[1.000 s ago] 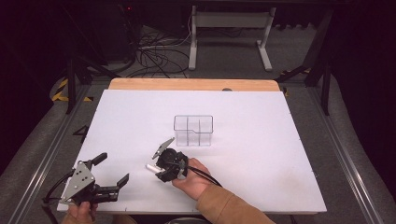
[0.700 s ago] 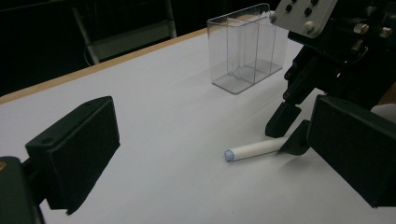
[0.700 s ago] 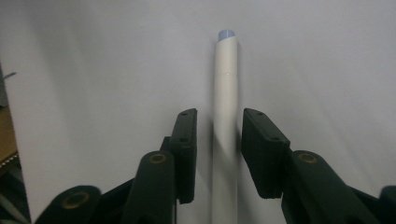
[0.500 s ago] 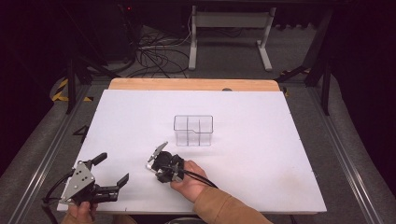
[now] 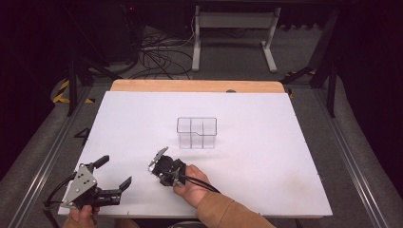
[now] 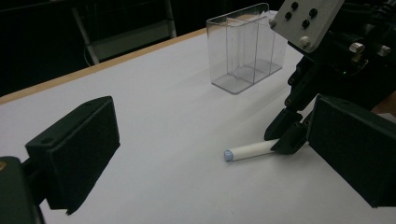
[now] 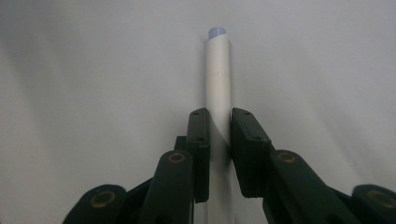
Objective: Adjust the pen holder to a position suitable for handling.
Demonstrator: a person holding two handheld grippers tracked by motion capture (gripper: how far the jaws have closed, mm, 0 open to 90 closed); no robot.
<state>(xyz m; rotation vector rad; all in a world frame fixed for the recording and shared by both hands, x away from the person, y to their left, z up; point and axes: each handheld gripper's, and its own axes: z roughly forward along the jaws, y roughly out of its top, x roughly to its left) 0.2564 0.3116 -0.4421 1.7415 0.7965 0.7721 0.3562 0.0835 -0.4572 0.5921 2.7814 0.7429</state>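
Landmark: clear divided organizer (image 5: 196,132), upright mid-table on the white table top (image 5: 266,156).

White marker (image 6: 252,150) — slim cylinder with a pale blue end cap — lies flat on the table top, on the person's side of the organizer and somewhat to its left. Right gripper (image 7: 219,135) sits low over it, jaws drawn in against both sides of the barrel at its rear portion; the capped end projects well forward, away from the jaws.

Left gripper (image 5: 113,172) rests farther from the organizer, near the table's front-left corner, jaws spread wide and empty.

Handling judgement: light, rigid, smooth plastic — liable to roll or pivot in the pads. The off-centre hold may let the free end droop; mid-barrel would be steadier.
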